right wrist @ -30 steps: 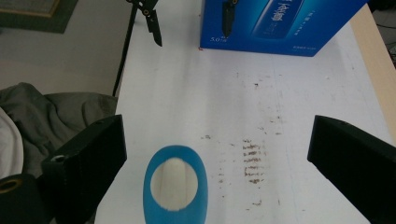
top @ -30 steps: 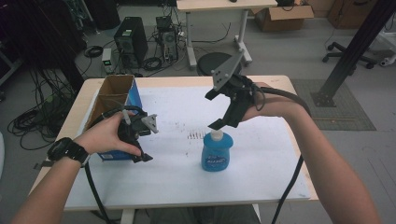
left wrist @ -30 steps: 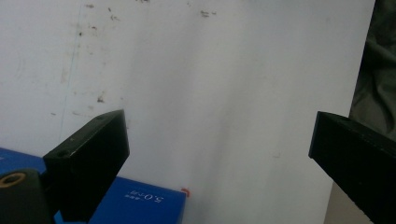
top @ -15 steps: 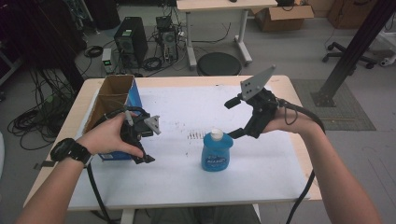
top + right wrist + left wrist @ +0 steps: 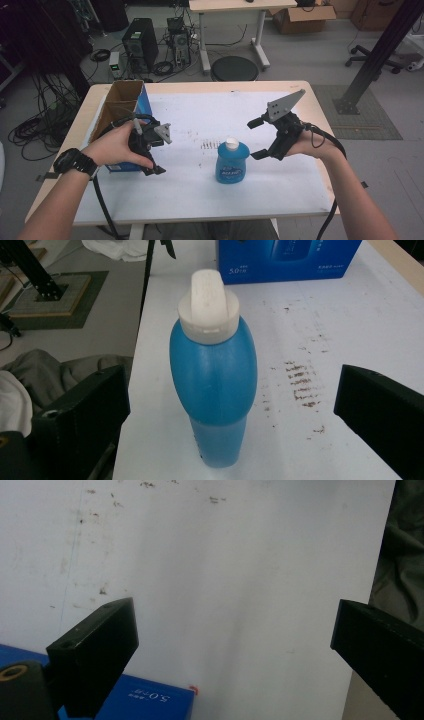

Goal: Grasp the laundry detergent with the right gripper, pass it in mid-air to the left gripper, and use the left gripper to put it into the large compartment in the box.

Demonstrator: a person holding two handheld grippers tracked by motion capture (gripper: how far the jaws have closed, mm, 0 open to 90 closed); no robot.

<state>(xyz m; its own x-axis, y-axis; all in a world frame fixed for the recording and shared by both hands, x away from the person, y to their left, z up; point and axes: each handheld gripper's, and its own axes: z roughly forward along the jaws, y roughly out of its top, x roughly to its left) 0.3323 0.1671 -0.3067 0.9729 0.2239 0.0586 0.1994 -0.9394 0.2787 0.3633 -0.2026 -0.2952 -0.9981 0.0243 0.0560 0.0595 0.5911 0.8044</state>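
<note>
Right tongs (image 5: 256,138) withdrawn; bottle (image 5: 232,161) just beside.

A blue bottle (image 5: 232,161) with a white cap stands upright near the middle of the white tabletop (image 5: 200,190).

A lab or workshop room: black desktop computer towers (image 5: 141,44) with tangled black cables (image 5: 37,125) on grey carpet at eleven o'clock, a cardboard box (image 5: 303,17) under a desk at one.

Black wristwatch (image 5: 73,161); black tools, grey plates, cables.
</note>
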